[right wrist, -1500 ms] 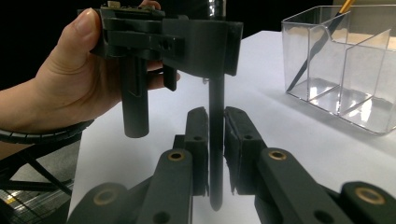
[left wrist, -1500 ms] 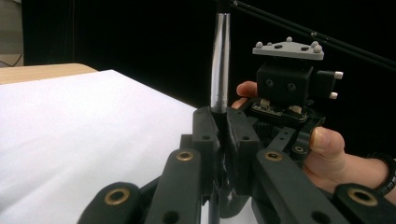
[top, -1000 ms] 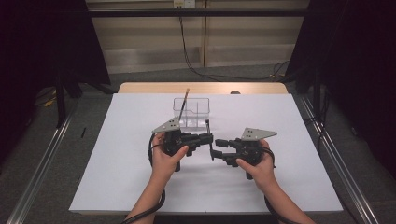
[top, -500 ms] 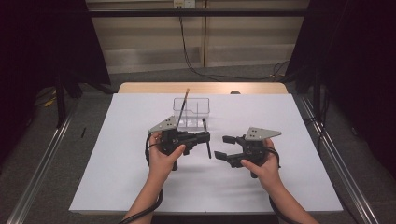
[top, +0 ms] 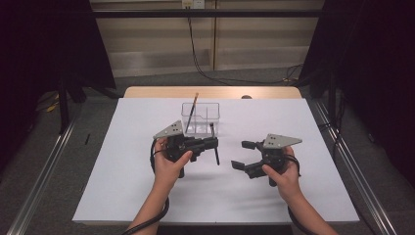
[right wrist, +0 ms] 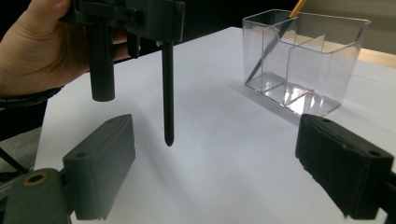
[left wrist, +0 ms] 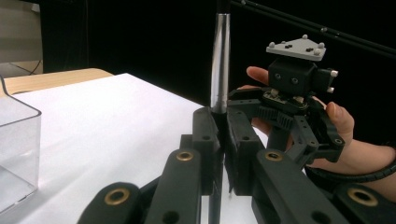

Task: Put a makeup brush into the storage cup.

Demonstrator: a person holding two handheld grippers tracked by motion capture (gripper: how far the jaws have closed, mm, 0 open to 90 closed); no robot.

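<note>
Left gripper (top: 211,143): I have it clenched on a pen (top: 216,152), gripped near the upper end; the pen hangs upright with its tip free above the sheet.
Right gripper (top: 242,154): released; its jaws have just been opening and nothing sits between them. It rests off to the side of the left one, apart from the pen.
Pen, seen from the right gripper: it (right wrist: 167,93) hangs ahead of my open jaws, tip clear of the surface.
Clear box (top: 201,119): just beyond the left gripper, divided into compartments; a pencil (top: 194,104) leans in one of them.
Risk, slip: I judge the grip narrow on a smooth barrel; a jolt could let the pen slide down or swing.
Risk, box: the box looks light; if I carry the pen in low, the tip could catch the rim and push or tip it.
Risk, pencil: lowering into the same compartment could knock it.
Surface: white sheet (top: 122,171) over a wooden table (top: 147,92), flat and bare around me.
Room: dark curtains at both sides, cables along the far wall, metal rails beside the table.
</note>
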